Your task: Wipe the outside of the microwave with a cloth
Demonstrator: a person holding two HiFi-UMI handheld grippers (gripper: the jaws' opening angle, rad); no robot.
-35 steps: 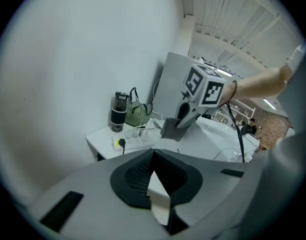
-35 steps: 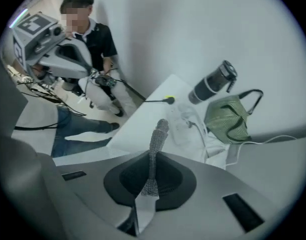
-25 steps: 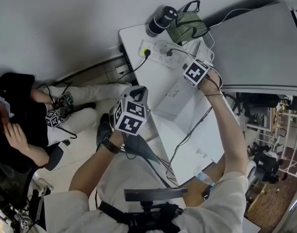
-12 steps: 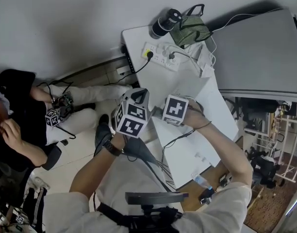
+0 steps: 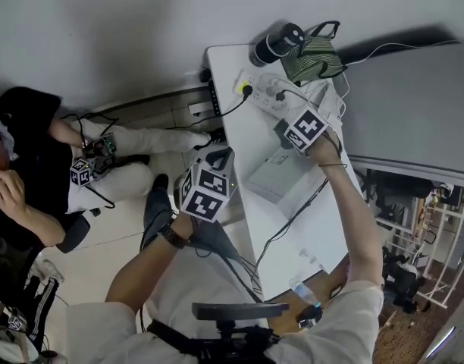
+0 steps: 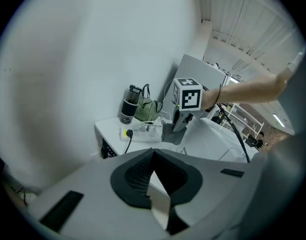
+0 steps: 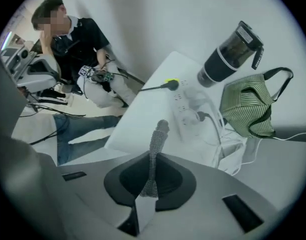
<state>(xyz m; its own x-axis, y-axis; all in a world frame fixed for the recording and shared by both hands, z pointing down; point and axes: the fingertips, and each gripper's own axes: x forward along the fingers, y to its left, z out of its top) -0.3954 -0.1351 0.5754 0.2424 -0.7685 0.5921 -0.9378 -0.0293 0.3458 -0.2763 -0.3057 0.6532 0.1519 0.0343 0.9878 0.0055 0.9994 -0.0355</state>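
Observation:
The white microwave (image 5: pixel 311 241) (image 6: pixel 213 139) stands on a white table (image 5: pixel 232 112), seen from above. My right gripper (image 5: pixel 286 130) is shut on a grey cloth (image 7: pixel 156 144) (image 6: pixel 172 132) that sticks out beyond its jaws. It hovers over the microwave's far end, close to the power strip (image 5: pixel 274 91) (image 7: pixel 190 106). My left gripper (image 5: pixel 219 156) is shut with nothing between its jaws. It hangs off the table's left edge, apart from the microwave.
At the table's far end stand a black bottle (image 5: pixel 277 44) and a green striped bag (image 5: pixel 311 55). A large grey cabinet (image 5: pixel 414 105) is to the right. A person (image 5: pixel 27 165) sits on the floor at left. Cables trail from both grippers.
The right gripper, with the cloth, swung back beside the left gripper, then out again towards the power strip. The left gripper has hardly moved.

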